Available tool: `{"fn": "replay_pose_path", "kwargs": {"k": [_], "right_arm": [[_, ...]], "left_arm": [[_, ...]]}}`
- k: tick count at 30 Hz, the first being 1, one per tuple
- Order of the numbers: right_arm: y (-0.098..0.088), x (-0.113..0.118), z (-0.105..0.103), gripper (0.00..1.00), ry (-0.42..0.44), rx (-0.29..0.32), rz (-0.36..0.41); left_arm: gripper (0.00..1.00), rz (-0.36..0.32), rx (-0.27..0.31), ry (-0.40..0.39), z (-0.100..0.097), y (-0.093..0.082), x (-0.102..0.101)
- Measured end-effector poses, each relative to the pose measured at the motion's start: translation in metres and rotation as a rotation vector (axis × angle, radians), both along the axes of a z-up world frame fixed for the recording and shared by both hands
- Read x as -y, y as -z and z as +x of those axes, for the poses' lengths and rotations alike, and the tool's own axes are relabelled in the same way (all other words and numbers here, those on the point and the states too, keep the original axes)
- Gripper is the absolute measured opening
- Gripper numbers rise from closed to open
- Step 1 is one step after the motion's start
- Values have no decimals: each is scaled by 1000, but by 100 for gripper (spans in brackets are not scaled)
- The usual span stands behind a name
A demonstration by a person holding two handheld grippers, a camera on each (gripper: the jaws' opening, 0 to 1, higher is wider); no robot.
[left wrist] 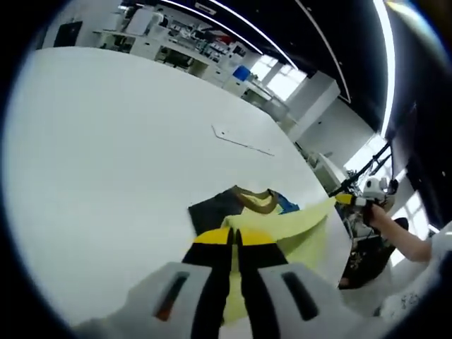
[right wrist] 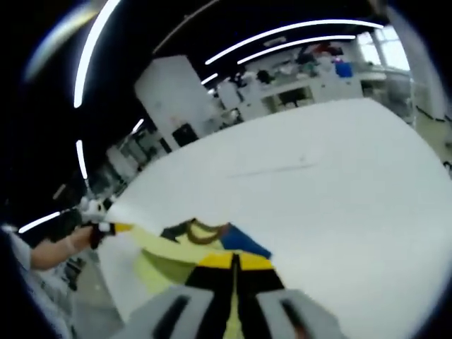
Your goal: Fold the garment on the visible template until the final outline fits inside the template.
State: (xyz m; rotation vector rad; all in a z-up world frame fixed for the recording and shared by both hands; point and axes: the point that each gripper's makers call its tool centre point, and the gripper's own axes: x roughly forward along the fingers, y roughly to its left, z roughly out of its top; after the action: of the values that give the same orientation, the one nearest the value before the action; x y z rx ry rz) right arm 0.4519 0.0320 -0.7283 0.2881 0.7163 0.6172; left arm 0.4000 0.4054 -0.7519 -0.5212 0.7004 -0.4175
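Both grippers are pinching the yellow garment [left wrist: 282, 229], each at 1 end of the same edge. At the bottom centre of the left gripper view, the left gripper [left wrist: 235, 239] has its yellow-tipped jaws pressed together with pale cloth caught between them. At the right of that frame the right gripper [left wrist: 345, 199] shows small, a hand [left wrist: 378, 212] behind it, pulling a corner of the fabric out to a point. In the right gripper view the same holds mirrored: the right gripper's jaws meet at bottom centre on the cloth, and the left gripper [right wrist: 113, 227] sits at the left edge with fabric stretched toward it.

Holding 2 corners apart like this looks meant to keep the edge taut so the fold lands straight. The garment lies low in both frames near the edge of the white table [left wrist: 106, 141], its brown collar [left wrist: 258, 201] and a blue patch [left wrist: 286, 205] showing beyond the lifted flap. A thin outline [left wrist: 244, 141], possibly the template, lies farther up the table, well apart from the cloth. I judge the fold to be midway.
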Motion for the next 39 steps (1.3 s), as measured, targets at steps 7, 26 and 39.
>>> {"fn": "replay_pose_path", "kwargs": {"k": [7, 26, 39], "right_arm": [[16, -3, 19, 0, 22, -15, -7], [78, -5, 34, 0, 25, -87, -75], [76, -5, 29, 0, -38, -20, -99]], "left_arm": [[0, 5, -23, -51, 20, 19, 2], [0, 20, -125, -126, 35, 71, -8], [0, 67, -17, -17, 32, 66, -4]]}}
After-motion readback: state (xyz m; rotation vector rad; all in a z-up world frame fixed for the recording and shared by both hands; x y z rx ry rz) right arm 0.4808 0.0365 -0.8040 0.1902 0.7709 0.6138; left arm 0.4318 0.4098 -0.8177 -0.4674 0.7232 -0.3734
